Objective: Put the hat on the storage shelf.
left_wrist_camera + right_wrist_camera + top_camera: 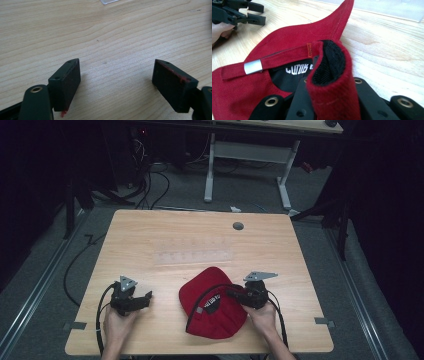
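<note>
White lettering inside the red cap [287, 40] half hidden behind its folded band, cap's lower part cut off by the frame edge, clear plastic sheet [110, 1] cropped at the top, second table [280, 125] cut off at the top

Light fell from overhead onto the wooden table [200, 240], leaving the floor [45, 270] and room around it nearly black. The high view was soft and grainy. In the left gripper view, short shadows lay under the jaws and the wood shone pale. The red cap [287, 42] showed sharp nearby, while things behind it blurred.
</note>
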{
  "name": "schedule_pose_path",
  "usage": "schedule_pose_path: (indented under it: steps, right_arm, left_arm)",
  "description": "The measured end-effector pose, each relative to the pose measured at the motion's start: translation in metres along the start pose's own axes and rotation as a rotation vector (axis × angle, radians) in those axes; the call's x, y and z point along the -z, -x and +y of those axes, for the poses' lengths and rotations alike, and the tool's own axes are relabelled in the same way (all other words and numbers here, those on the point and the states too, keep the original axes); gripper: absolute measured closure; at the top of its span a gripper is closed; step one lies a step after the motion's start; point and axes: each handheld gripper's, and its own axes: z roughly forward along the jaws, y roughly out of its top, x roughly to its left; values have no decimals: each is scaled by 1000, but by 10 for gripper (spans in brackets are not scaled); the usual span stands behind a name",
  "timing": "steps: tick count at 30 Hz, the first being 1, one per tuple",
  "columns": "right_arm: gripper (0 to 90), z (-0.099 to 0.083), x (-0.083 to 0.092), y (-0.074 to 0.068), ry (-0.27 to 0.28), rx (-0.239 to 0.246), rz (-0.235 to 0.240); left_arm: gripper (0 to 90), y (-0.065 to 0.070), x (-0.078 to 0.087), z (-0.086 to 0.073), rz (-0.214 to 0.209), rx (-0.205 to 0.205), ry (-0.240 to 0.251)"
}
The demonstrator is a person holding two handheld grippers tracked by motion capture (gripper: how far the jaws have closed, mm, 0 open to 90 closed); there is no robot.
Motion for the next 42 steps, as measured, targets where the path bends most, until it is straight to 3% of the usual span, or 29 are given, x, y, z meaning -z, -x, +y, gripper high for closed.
schedule_pose_path:
  steps: [12, 19, 23, 29, 42]
  right_arm:
    - [837, 8, 14, 2, 29, -12, -28]
    - [838, 11, 20, 5, 39, -37, -37]
    - [838, 12, 23, 7, 46, -50, -39]
    - [838, 18, 27, 7, 62, -48, -40]
    - [839, 38, 38, 6, 89, -53, -46]
  left_arm:
    - [241, 4, 1, -1, -11, -19, -3]
    - [259, 10, 7, 7, -71, 19, 30]
    - [248, 16, 9, 8, -95, 7, 48]
    - [247, 30, 9, 6, -131, -19, 29]
    - [245, 76, 16, -4, -270, -104, 3]
